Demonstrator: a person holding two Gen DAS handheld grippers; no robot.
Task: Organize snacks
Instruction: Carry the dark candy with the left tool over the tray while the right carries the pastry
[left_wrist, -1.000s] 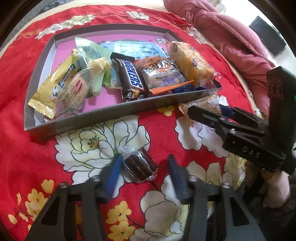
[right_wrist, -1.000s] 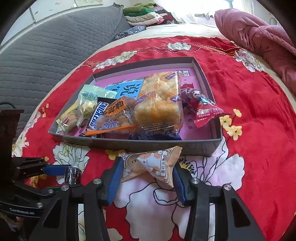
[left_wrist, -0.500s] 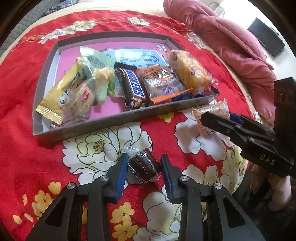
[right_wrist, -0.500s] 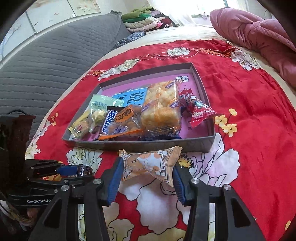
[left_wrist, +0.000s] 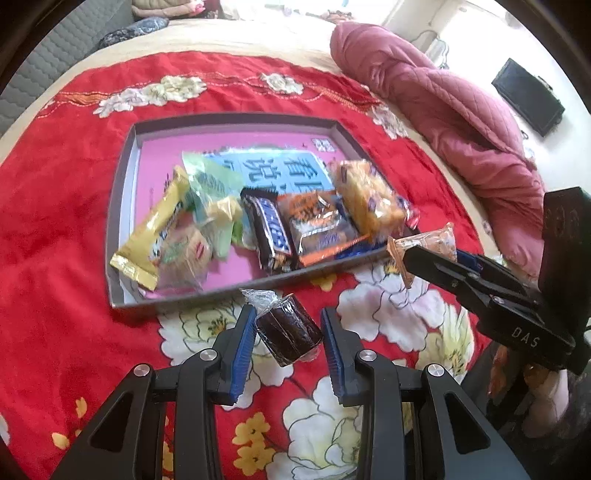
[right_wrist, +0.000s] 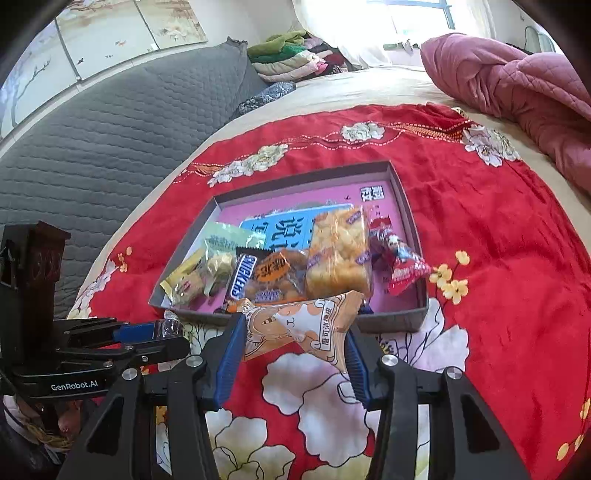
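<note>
My left gripper (left_wrist: 289, 332) is shut on a dark brown cake in clear wrap (left_wrist: 286, 330) and holds it above the red cloth, just in front of the grey box. My right gripper (right_wrist: 293, 332) is shut on an orange-and-white snack packet (right_wrist: 301, 325), lifted near the box's front wall. The grey box with a pink floor (left_wrist: 122, 206) holds several snacks: a Snickers bar (left_wrist: 271, 232), a yellow wafer packet (left_wrist: 151, 240), an orange packet (left_wrist: 317, 225) and a yellow puffed cake (left_wrist: 369, 199). The box also shows in the right wrist view (right_wrist: 410, 221).
A red floral cloth (left_wrist: 55, 221) covers the bed. A pink quilt (left_wrist: 461, 118) lies at the right. A grey padded headboard (right_wrist: 92, 140) and folded clothes (right_wrist: 291, 55) are at the back. A red candy packet (right_wrist: 402, 269) lies at the box's right end.
Both grippers have risen with their snacks off the cloth; the left one closed on the brown cake a second ago. The box now looks farther away.
</note>
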